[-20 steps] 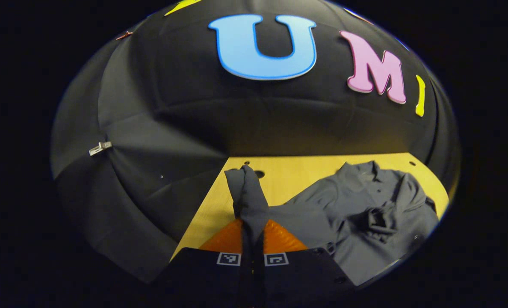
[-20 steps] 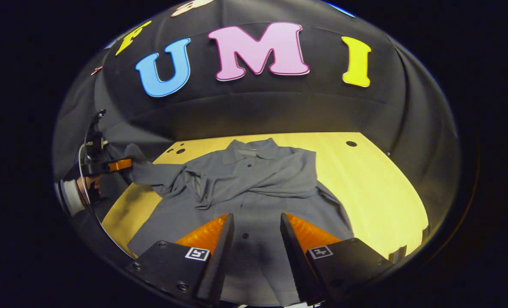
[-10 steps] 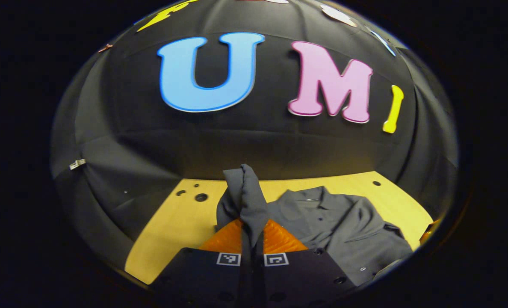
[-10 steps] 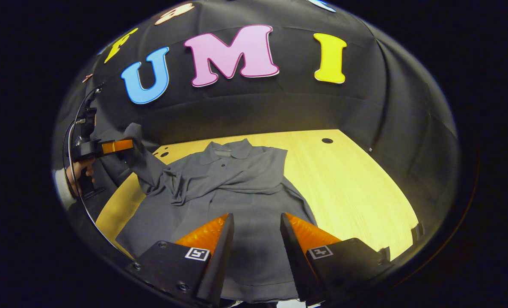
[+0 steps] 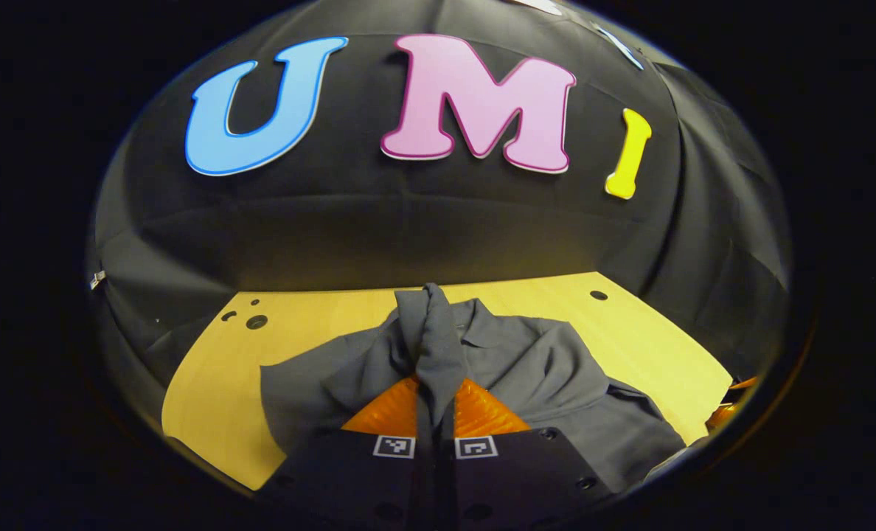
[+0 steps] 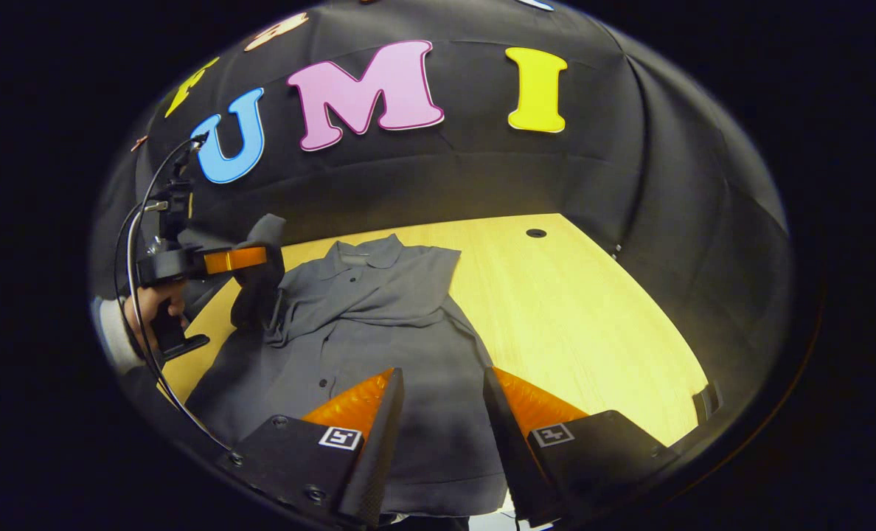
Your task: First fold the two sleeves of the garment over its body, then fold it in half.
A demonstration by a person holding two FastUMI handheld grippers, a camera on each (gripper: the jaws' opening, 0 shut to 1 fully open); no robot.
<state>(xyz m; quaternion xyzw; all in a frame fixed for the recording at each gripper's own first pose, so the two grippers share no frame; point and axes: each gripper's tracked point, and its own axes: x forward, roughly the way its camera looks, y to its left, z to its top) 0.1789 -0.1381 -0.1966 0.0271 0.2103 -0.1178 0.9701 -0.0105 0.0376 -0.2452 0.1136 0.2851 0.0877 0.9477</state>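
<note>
Right gripper view showed the grey garment [image 6: 379, 324] spread on the wooden table [image 6: 585, 317], its long axis running from collar at 12 o'clock to hem at 6 o'clock, the hem cut off behind the right gripper [image 6: 442, 394], whose fingers stood apart, holding nothing. At 9 o'clock the left gripper [image 6: 250, 259], in a hand [image 6: 150, 306], was clamped on a raised sleeve [image 6: 261, 284]. Its cuff was hard to make out.

From my right gripper view, the shirt [image 6: 379, 324] lies on the table [image 6: 593, 310], collar toward the far wall. My left gripper [image 6: 261, 259] sits at the shirt's left, lifting a sleeve [image 5: 429, 332] above its body. My right gripper [image 6: 442, 402] hovers over the hem.
</note>
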